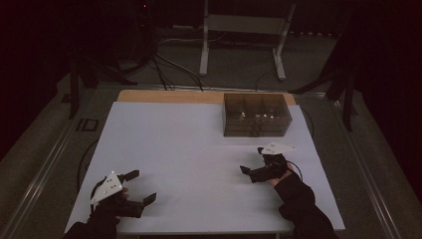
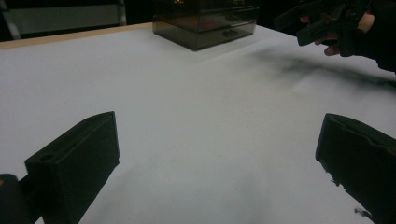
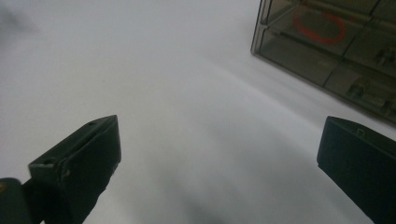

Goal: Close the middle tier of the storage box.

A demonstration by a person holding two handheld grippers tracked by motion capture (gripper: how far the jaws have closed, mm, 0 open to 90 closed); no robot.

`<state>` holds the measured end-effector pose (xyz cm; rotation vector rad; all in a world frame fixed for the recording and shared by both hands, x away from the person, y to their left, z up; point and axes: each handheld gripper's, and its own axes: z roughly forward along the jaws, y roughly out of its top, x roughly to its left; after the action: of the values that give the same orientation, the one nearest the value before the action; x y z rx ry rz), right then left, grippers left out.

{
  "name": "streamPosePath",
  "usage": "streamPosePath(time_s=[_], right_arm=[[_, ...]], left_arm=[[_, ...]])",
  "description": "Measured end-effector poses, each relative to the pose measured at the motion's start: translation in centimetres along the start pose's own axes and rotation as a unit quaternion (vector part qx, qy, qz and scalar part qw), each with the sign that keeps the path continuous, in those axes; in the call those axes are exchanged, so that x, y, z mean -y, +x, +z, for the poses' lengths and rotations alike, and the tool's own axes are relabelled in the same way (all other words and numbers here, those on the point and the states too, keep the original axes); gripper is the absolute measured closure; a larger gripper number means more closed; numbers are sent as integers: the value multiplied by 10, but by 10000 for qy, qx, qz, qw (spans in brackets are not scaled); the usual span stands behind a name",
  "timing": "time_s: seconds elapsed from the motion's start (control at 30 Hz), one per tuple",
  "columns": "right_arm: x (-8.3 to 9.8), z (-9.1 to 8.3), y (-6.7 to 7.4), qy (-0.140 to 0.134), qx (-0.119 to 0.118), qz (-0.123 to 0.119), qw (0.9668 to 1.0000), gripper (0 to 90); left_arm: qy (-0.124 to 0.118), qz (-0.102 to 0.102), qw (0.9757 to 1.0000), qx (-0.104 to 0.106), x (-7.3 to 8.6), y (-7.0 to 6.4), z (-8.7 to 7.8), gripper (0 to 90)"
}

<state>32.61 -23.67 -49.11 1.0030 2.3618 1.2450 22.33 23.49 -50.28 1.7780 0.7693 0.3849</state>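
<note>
Here, the high view has the left gripper (image 1: 141, 187) at lower left and the right gripper (image 1: 251, 163) right of centre — both w/ jaws spread wide, holding nothing. The smoky drawer box (image 1: 257, 115) sits upper right on the white table (image 1: 179, 149). Right gripper view adds a red ring (image 3: 320, 27) inside the box; nothing blocks it.

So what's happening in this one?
A person sits at a white table with a two-jaw gripper in each hand. Both the left gripper and the right gripper are open and hold nothing. A smoky see-through box with compartments stands at the far right of the table, shut as far as can be seen. The right gripper is the nearer to it but apart from it; nothing is being touched.
</note>
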Motion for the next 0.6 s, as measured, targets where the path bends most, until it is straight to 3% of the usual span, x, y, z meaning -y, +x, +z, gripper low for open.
streamPosePath(time_s=[0.6], right_arm=[[24, -21, 9, 14, 6, -84, 10000, 0]], left_arm=[[19, 10, 10000, 0, 0, 0, 0, 11]])
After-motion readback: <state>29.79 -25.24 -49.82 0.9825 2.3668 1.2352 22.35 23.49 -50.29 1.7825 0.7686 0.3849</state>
